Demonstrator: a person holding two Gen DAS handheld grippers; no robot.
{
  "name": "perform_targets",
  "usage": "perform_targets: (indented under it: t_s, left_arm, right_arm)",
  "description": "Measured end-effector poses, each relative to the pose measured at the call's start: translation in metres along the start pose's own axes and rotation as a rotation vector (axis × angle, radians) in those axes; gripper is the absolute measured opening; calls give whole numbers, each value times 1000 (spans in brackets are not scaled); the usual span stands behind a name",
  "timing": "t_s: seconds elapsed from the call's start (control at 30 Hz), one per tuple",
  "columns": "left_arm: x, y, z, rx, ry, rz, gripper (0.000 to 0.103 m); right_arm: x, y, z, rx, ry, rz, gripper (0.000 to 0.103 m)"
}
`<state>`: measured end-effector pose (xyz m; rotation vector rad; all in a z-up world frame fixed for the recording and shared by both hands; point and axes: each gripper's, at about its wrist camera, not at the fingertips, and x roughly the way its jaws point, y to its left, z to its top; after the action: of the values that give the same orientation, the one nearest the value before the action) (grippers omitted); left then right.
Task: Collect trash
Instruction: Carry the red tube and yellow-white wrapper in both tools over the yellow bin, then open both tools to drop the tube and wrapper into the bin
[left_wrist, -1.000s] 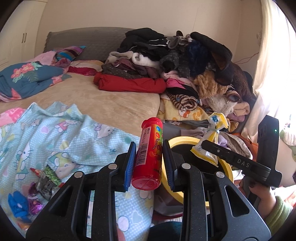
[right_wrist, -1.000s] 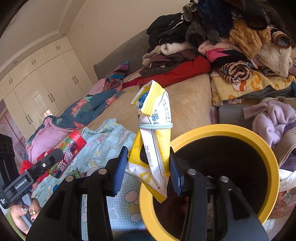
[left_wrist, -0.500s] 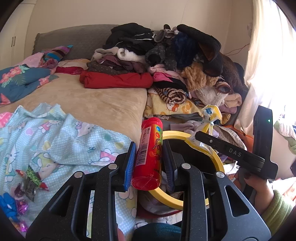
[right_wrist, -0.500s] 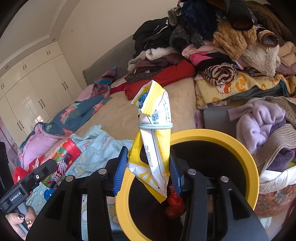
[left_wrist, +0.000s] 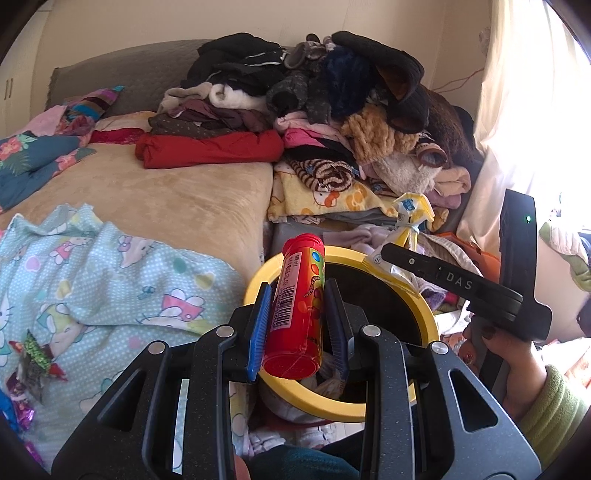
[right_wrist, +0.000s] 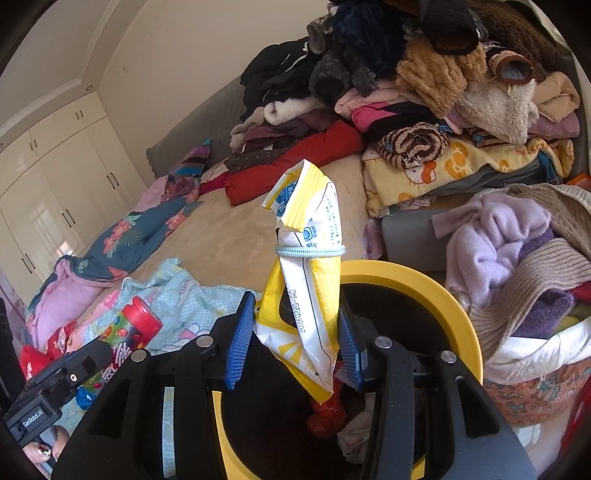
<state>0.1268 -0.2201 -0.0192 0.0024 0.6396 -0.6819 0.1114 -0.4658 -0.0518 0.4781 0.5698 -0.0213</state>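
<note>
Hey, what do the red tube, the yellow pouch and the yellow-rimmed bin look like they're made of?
Red tube: probably glossy plastic, shrink-wrapped; its printed barcode label catches the light.
Yellow pouch: thin printed plastic film, creased and crumpled, cinched by a pale elastic band.
Bin: apparently rigid moulded plastic, smooth yellow rim, dark inside.

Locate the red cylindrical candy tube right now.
In the left wrist view, the red cylindrical candy tube sits clamped in the left tool, above the near-left rim of the yellow-rimmed black bin, beside the bed's pale blue cartoon-print blanket.

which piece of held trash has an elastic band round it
The yellow-and-white snack bag in the right gripper; the red candy tube has no band.
</note>
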Motion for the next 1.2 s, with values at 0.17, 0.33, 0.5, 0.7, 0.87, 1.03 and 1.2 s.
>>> perform_targets:
  t_s: [0.17,0.33,0.5,0.7,0.87,1.03,1.2]
  left_arm:
    - [12,-6,-2,10,22,-13,23]
    - [26,-13,-8,14,49,-28,23]
    - [39,-17,-13,19,79,-34,23]
    - [58,-20,-20,14,119,-39,23]
    - [72,-20,-23,9,149,-43,23]
    - [79,-15,-20,-13,160,-41,23]
    - [77,-7,-20,-57,150,-30,50]
  right_arm:
    - [2,-13,-1,18,7,-18,41]
    - [5,-23,-4,23,23,-37,41]
    - [9,-33,-4,26,37,-59,41]
    - [13,-45,-6,38,53,-75,41]
    - [17,-51,-7,45,66,-76,41]
    - [21,-53,-7,48,80,-61,43]
    - [17,-50,-4,56,62,-51,62]
